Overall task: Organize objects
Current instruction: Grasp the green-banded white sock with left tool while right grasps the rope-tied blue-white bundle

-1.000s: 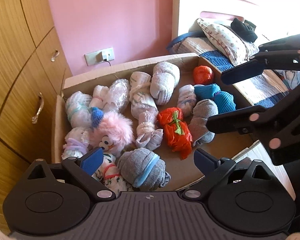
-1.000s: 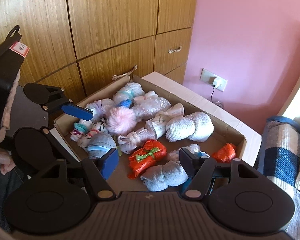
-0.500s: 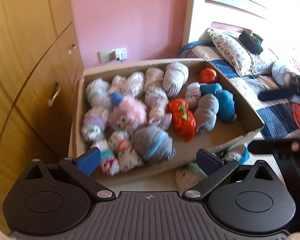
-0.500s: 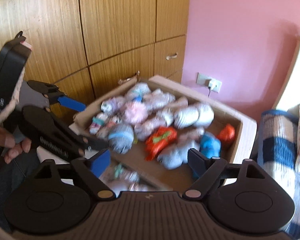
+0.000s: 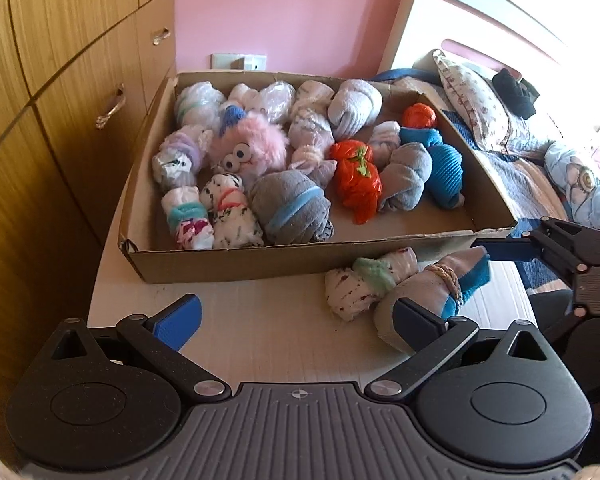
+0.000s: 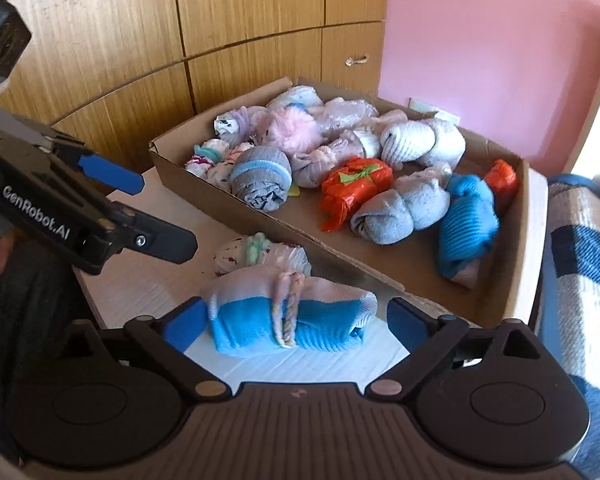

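A cardboard box [image 5: 260, 262] [image 6: 516, 296] on a white table holds several rolled sock bundles and a pink fluffy toy [image 5: 252, 146]. Two bundles lie on the table in front of the box: a white speckled one with a green band [image 5: 364, 282] [image 6: 260, 254] and a grey-and-blue one tied with braided yarn [image 5: 432, 292] [image 6: 288, 316]. My right gripper [image 6: 292, 320] is open, its fingers on either side of the grey-and-blue bundle. My left gripper [image 5: 300, 318] is open and empty over the bare table, just left of both bundles.
Wooden wardrobe doors with handles [image 5: 110, 108] stand left of the table. A bed with a checked blanket [image 6: 580, 264] and pillows [image 5: 476, 108] lies to the right. A wall socket [image 5: 240, 61] sits behind the box.
Both grippers have pulled back from over the box to the table in front of it. The two loose bundles have come into view, and the right gripper now straddles the grey-and-blue one.
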A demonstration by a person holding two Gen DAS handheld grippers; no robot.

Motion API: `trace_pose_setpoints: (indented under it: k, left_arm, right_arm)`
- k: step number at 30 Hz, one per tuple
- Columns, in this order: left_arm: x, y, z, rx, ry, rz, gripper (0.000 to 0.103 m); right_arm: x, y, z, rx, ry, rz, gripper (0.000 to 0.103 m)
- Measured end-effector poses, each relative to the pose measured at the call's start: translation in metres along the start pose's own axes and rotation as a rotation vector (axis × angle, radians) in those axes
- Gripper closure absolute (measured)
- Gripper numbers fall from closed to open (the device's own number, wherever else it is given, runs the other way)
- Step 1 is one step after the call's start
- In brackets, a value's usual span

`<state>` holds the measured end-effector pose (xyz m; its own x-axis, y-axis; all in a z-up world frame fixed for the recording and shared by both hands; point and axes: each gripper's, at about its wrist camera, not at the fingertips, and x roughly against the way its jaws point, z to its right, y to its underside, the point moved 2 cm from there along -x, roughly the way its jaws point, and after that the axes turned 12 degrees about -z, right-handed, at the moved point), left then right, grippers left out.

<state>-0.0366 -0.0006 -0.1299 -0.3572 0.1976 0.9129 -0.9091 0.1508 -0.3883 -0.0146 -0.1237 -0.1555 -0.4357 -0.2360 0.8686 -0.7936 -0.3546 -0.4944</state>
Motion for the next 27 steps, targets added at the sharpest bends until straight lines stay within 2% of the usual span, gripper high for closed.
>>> trace_pose_setpoints:
  k: [3, 8, 10, 18, 22, 25, 27]
  left_arm:
    - [-0.003, -0.001, 0.004, -0.011, 0.0, -0.008, 0.001]
    - [-0.009, -0.002, 0.009, -0.018, -0.005, -0.024, 0.001]
    - [-0.011, -0.003, 0.01, -0.019, -0.007, -0.03, 0.0]
    - [-0.027, -0.01, 0.028, -0.017, 0.019, -0.053, 0.0]
    - [-0.036, -0.016, 0.041, -0.045, 0.006, -0.049, 0.001]
    - [-0.043, -0.019, 0.049, -0.068, 0.0, -0.03, 0.003]
    - [-0.048, -0.02, 0.051, -0.065, 0.002, -0.035, 0.008]
  right_arm:
    - [-0.002, 0.003, -0.002, -0.012, -0.013, 0.009, 0.009]
    - [0.004, 0.009, -0.004, -0.028, -0.059, 0.024, 0.029]
    - [0.008, 0.012, -0.003, -0.027, -0.066, 0.026, 0.033]
    - [0.027, 0.036, 0.021, -0.119, -0.071, -0.008, 0.034]
    - [0.027, 0.04, 0.026, -0.145, -0.08, -0.018, 0.033]
    - [0.026, 0.04, 0.025, -0.147, -0.068, -0.015, 0.032]
    - [0.026, 0.039, 0.026, -0.153, -0.069, -0.013, 0.032]
